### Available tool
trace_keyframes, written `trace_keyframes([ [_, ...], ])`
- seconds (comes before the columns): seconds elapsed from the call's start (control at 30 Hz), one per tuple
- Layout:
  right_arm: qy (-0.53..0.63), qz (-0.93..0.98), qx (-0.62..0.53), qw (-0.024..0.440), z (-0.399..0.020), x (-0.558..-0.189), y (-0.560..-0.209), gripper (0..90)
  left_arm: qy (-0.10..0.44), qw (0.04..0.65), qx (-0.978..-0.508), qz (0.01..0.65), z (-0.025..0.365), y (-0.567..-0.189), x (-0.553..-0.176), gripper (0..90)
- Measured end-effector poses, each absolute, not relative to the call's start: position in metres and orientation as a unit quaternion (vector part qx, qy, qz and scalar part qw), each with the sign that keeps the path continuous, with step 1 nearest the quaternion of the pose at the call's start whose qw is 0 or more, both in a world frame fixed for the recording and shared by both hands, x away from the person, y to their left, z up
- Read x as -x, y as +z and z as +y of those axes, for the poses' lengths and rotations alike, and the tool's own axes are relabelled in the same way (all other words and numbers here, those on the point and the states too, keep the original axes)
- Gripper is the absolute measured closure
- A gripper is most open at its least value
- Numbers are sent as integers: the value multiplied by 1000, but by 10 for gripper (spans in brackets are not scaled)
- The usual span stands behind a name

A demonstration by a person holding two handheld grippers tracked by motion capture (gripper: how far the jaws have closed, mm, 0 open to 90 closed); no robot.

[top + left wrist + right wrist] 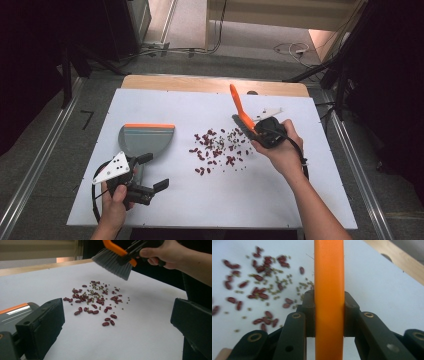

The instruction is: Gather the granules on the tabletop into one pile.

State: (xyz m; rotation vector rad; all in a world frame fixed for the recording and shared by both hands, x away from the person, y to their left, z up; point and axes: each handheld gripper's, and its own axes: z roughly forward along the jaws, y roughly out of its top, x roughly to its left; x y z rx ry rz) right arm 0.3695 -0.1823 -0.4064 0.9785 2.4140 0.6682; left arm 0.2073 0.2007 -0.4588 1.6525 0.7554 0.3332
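While your right gripper (pixel 267 131) jaws clamp the orange-handled grey-bristled brush (pixel 239 111), the scattered red and green beans (pixel 218 147) lie left of it, toward the grey dustpan (pixel 146 140); your left gripper (pixel 147 172) jaws gape empty.

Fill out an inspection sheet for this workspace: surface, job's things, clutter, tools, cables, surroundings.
Surface: white sheet over a wooden table.
Job's things: red beans and small green ones scattered mid-sheet; grey dustpan with an orange edge lying at the left; orange brush, its bristles lifted above the sheet in the left gripper view.
Clutter: nothing seen.
Tools: left tool open, beside the dustpan, holding nothing; right tool shut on the brush handle.
Cables: a black cable loops from the left tool; another trails from the right tool; loose wires on the floor beyond the table.
Surroundings: grey floor, metal rails, dark equipment at both sides.
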Motion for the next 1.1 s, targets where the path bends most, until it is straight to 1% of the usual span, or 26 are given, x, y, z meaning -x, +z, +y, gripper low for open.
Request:
trace_keyframes([
  [0.23,160,885,-366,239,-177,-400,-423,686,141,603,-714,327,202,-460,-208,2],
  [0.4,114,892,-349,263,-165,-409,-429,686,138,604,-712,330,202,-461,-208,2],
  [0.5,86,898,-342,264,-155,-413,-437,686,138,605,-712,330,202,-460,-208,2],
  [0.6,80,904,-335,253,-150,-414,-441,686,137,604,-713,329,202,-461,-208,2],
  [0.73,71,910,-323,251,-141,-410,-443,686,136,603,-714,328,201,-461,-208,2],
  [1.1,73,925,-291,234,-129,-389,-441,686,134,603,-715,328,199,-461,-208,2],
])
